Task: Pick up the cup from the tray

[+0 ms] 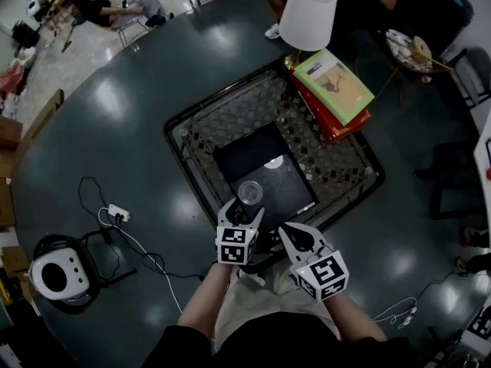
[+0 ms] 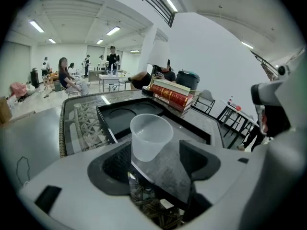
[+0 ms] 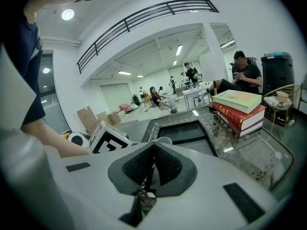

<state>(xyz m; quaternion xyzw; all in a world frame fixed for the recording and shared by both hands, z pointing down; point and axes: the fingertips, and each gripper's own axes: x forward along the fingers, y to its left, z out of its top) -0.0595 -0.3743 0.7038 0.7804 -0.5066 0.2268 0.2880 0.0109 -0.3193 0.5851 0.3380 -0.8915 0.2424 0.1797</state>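
Observation:
A clear plastic cup point(image 1: 249, 193) stands upright on the near end of a black tray point(image 1: 253, 153) on the glass-topped table. My left gripper point(image 1: 242, 210) is open, and the cup point(image 2: 151, 135) sits between its two dark pads point(image 2: 115, 164), just past the tips, with a gap showing on the right side. In the left gripper view the tray point(image 2: 120, 116) stretches away beyond the cup. My right gripper point(image 1: 286, 230) hangs just right of the left one at the tray's near corner. It is shut point(image 3: 153, 163), pads together, with nothing held.
The wicker-framed glass table point(image 1: 345, 167) also carries a stack of books point(image 1: 334, 90) and a white lamp point(image 1: 308, 15) at its far right. A power strip with cables point(image 1: 117, 213) and a white round device point(image 1: 54, 276) lie on the dark floor to the left. People sit far behind.

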